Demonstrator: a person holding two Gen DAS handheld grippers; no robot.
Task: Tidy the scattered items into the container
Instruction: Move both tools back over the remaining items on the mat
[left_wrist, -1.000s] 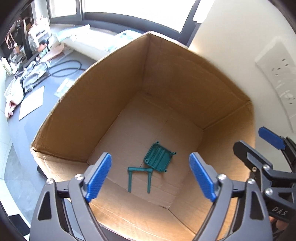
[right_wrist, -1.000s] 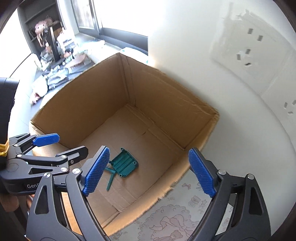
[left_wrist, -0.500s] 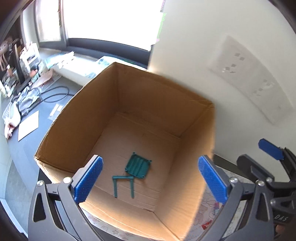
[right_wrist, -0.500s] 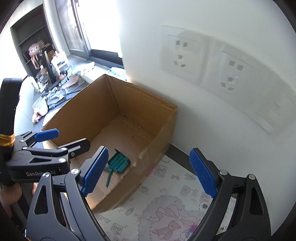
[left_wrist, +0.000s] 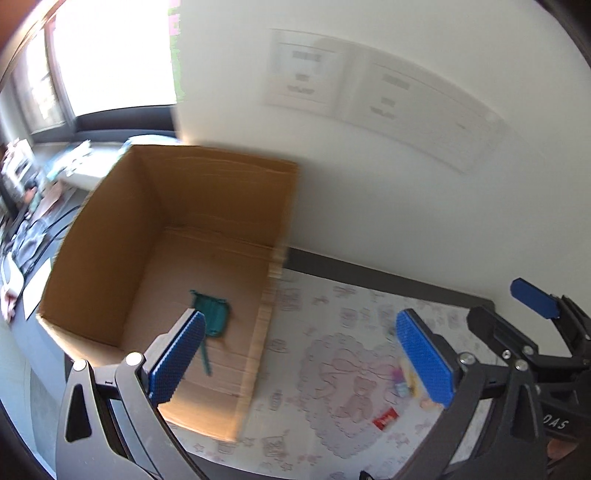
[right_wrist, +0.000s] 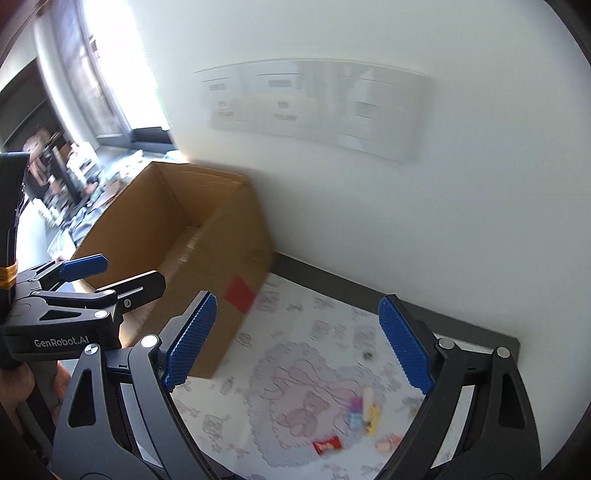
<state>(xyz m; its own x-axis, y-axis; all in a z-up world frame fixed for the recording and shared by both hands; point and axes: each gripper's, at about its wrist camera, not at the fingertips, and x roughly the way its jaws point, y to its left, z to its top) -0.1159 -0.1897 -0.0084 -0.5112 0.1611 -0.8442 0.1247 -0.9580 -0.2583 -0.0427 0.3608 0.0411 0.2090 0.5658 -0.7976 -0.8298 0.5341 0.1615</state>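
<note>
Nearest the cardboard box (left_wrist: 110, 236), both left tongs (left_wrist: 299, 354) and right tongs (right_wrist: 295, 343) hang wide apart, holding nothing. Right of it, small scattered items (right_wrist: 360, 413) and a red packet (right_wrist: 325, 445) wait on the patterned mat (right_wrist: 295, 369). Inside lies a green part (left_wrist: 214, 317).

Open-topped box (left_wrist: 155, 236) at left, hard against the wall (left_wrist: 406, 184); walls block sideways entry, way in from above only. Open mat (right_wrist: 295, 369) to its right, free to reach from above. Small clutter (right_wrist: 364, 410) near the mat's front. Left claw (left_wrist: 301, 360) over the box's right wall, right claw (right_wrist: 295, 343) over bare mat.
</note>
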